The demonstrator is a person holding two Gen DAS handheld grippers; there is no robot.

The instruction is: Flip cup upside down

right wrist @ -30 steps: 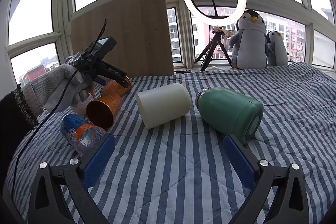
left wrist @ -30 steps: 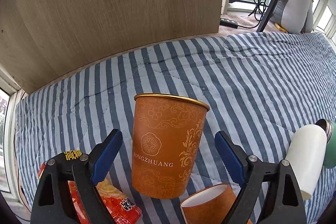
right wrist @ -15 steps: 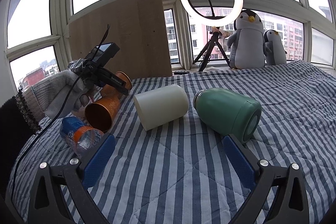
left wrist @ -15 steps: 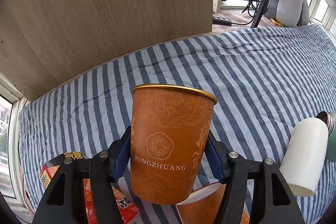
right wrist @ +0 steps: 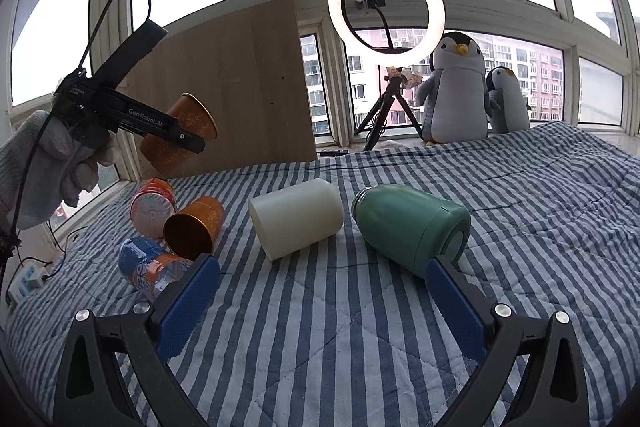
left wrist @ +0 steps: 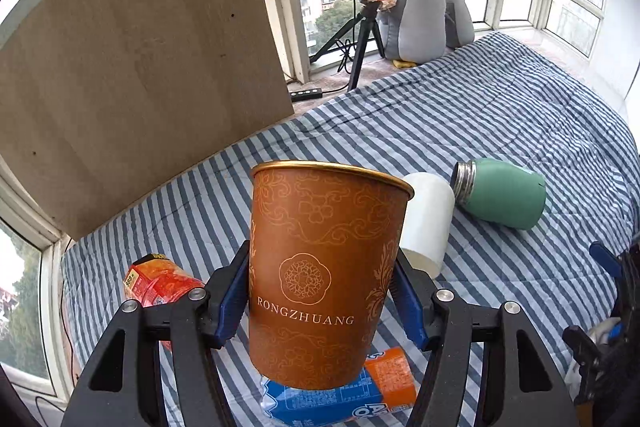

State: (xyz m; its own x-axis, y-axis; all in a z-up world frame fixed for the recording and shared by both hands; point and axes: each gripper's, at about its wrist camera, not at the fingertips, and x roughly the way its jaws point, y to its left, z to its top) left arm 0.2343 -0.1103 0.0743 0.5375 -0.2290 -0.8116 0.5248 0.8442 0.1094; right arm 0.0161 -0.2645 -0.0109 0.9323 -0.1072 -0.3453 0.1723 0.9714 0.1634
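My left gripper [left wrist: 322, 301] is shut on an orange paper cup [left wrist: 320, 267] with gold patterns and the word RONGZHUANG. The cup is mouth-up and lifted clear of the striped bedspread [left wrist: 460, 123]. In the right wrist view the same cup [right wrist: 180, 135] hangs in the air at the left, tilted, held by the left gripper [right wrist: 176, 137]. My right gripper [right wrist: 320, 303] is open and empty, low over the bedspread [right wrist: 340, 339].
A second orange cup [right wrist: 196, 227] lies on its side. Beside it lie a white cup [right wrist: 298, 217], a green flask [right wrist: 412, 227], a blue-orange packet [right wrist: 150, 267] and a red packet [right wrist: 154, 203]. A wooden board [right wrist: 240, 83], ring light [right wrist: 386, 7] and penguin toys [right wrist: 456, 91] stand behind.
My left gripper closed on the orange cup and lifted it off the bedspread. The right gripper stayed open and barely moved.
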